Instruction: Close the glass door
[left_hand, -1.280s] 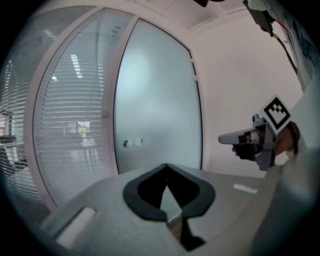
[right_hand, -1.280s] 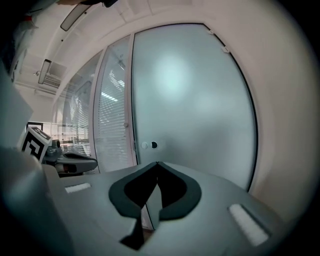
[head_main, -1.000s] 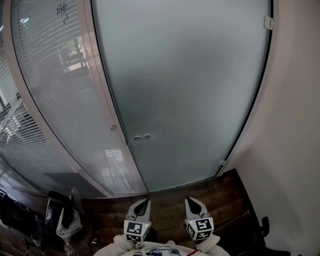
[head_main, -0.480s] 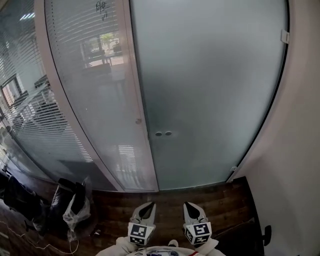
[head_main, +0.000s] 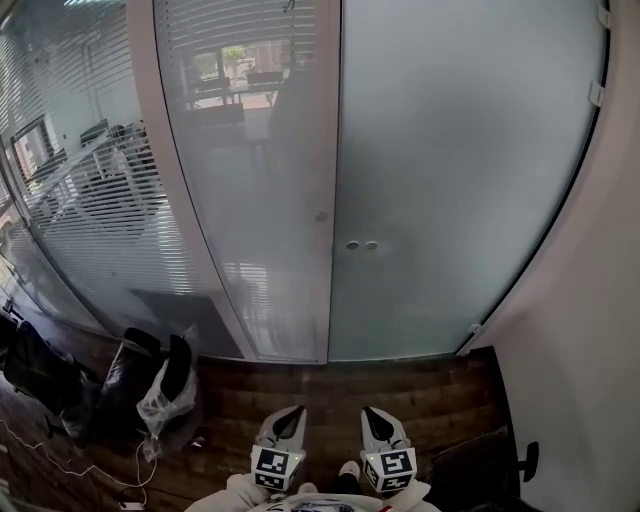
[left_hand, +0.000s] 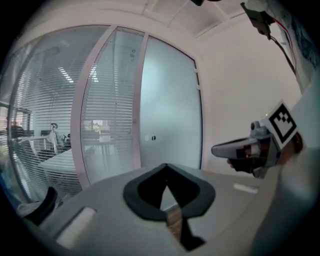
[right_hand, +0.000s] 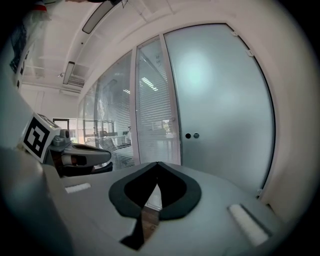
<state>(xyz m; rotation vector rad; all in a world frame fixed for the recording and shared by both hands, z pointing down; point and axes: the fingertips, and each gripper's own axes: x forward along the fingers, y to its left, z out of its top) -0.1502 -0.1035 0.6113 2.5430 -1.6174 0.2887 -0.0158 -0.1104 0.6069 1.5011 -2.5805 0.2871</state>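
Soft light glows through the glass door (head_main: 450, 170), the floor (head_main: 330, 385) lies dim, edges bend fisheye-wise

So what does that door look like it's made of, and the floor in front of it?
The door looks like frosted glass with a matte finish. It is an even, milky grey-green that glows softly with light but shows nothing clearly behind it. The floor looks like dark wood planks, with long seams and a brown grain showing. It could be real wood or a wood-look laminate; the look leaves that open.
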